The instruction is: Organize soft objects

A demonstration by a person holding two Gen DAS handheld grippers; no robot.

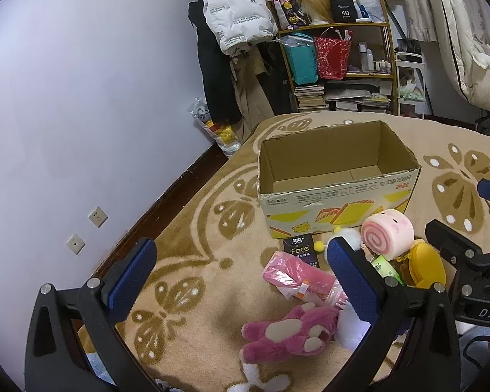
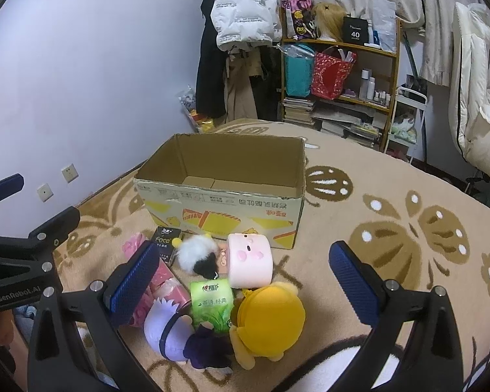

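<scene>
An open, empty cardboard box [image 1: 339,196] [image 2: 225,209] stands on the beige patterned bed cover. In front of it lies a pile: a pink swirl-roll plush [image 1: 388,235] [image 2: 250,259], a yellow plush [image 1: 424,264] [image 2: 268,317], a pink bear plush [image 1: 290,333], a white-haired doll in dark clothes [image 2: 176,330], a black-and-white fluffy toy [image 2: 197,254], a green tissue pack [image 2: 210,303], a pink pack [image 1: 294,276] [image 2: 160,281] and a black "Face" pack [image 1: 302,250] [image 2: 166,240]. My left gripper [image 1: 241,281] is open and empty above the pile's left side. My right gripper [image 2: 245,281] is open and empty over the pile.
A purple wall with sockets [image 1: 98,217] runs along the left of the bed. Beyond the bed stand a cluttered wooden shelf [image 1: 339,65] [image 2: 339,75] with bags and books, and hanging coats [image 1: 235,13]. A white quilt [image 2: 473,98] hangs at the right.
</scene>
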